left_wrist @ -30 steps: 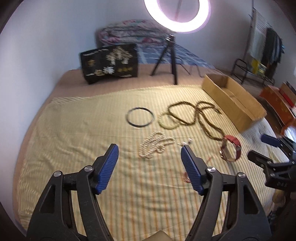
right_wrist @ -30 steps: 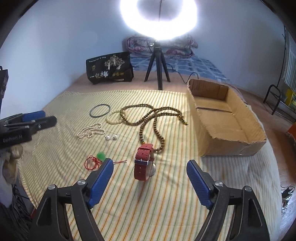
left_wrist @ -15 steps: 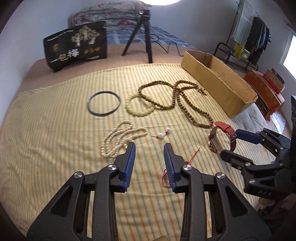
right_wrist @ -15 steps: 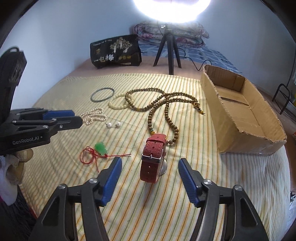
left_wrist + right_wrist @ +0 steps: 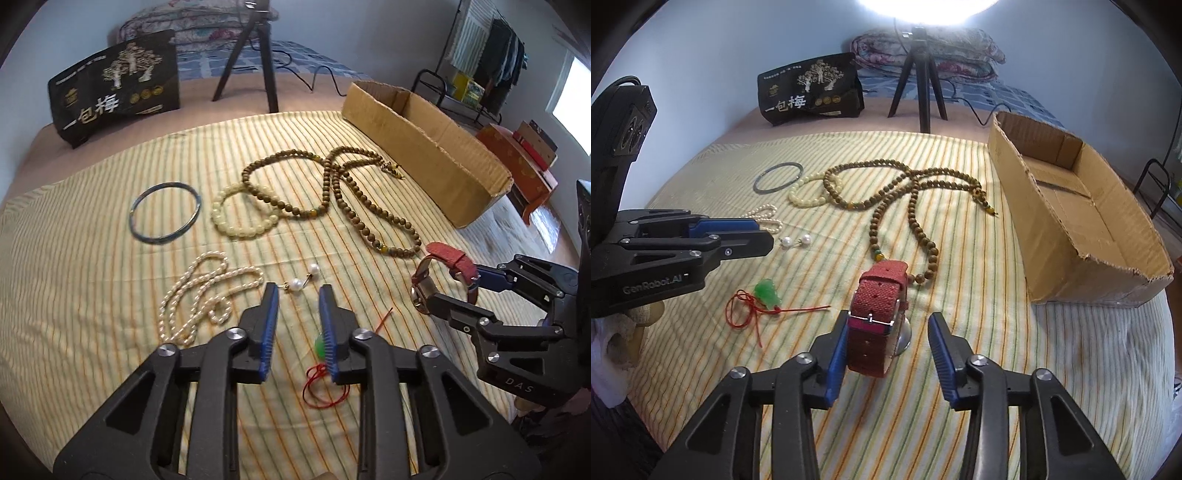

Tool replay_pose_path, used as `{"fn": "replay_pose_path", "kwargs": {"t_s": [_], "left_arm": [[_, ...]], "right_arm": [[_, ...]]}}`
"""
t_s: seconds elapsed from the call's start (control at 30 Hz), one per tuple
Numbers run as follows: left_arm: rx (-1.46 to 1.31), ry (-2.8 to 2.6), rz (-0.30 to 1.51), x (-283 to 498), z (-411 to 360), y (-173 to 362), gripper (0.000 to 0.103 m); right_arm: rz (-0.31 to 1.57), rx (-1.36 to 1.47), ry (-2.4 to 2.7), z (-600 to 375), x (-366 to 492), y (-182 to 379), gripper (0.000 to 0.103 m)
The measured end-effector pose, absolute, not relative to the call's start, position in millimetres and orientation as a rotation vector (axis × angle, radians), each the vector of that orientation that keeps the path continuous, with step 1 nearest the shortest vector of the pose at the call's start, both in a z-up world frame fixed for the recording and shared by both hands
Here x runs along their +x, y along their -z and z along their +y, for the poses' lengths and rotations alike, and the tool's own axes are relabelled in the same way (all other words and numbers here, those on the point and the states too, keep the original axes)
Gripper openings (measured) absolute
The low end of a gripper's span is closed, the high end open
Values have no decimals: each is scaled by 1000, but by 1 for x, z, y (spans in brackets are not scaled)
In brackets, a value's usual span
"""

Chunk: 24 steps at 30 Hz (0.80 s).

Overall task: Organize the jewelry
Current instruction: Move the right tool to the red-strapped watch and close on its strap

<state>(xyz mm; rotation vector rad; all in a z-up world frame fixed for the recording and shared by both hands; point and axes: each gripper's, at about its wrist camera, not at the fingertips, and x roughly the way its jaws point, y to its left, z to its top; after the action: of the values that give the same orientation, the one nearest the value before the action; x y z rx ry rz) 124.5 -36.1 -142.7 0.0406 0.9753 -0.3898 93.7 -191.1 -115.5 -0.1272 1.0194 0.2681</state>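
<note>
Two claws closing, right claw (image 5: 888, 345) around red watch (image 5: 877, 319), left claw (image 5: 295, 295) empty behind pearl earrings (image 5: 303, 278).

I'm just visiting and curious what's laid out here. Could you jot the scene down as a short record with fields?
surface: yellow striped cloth
container: open brown cardboard box, nothing visible inside
right tool: closing around upright red fabric-strap watch
left tool: closing, empty, near two pearl earrings
beside left tool: green pendant on red cord
also laid out: long brown bead necklace, white pearl strand, pale bead bracelet, dark thin bangle
</note>
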Motion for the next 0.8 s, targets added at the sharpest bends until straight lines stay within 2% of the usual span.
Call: {"fn": "replay_pose_path", "kwargs": {"t_s": [0.13,0.6,0.7,0.8], "left_arm": [[44,392,994,132,-41,150,14],[53,373,1013,141,-41,165,11],[60,374,1013,141,-41,167,10],[63,379,1010,142,-42,168,10]], "right_arm": [[1019,-123,-270,-192,95,117,41],[1029,-123,-273,-193,100,122,40],[1028,-123,-276,-193,101,122,38],[1026,-129,-276,-192,102,123,31]]}}
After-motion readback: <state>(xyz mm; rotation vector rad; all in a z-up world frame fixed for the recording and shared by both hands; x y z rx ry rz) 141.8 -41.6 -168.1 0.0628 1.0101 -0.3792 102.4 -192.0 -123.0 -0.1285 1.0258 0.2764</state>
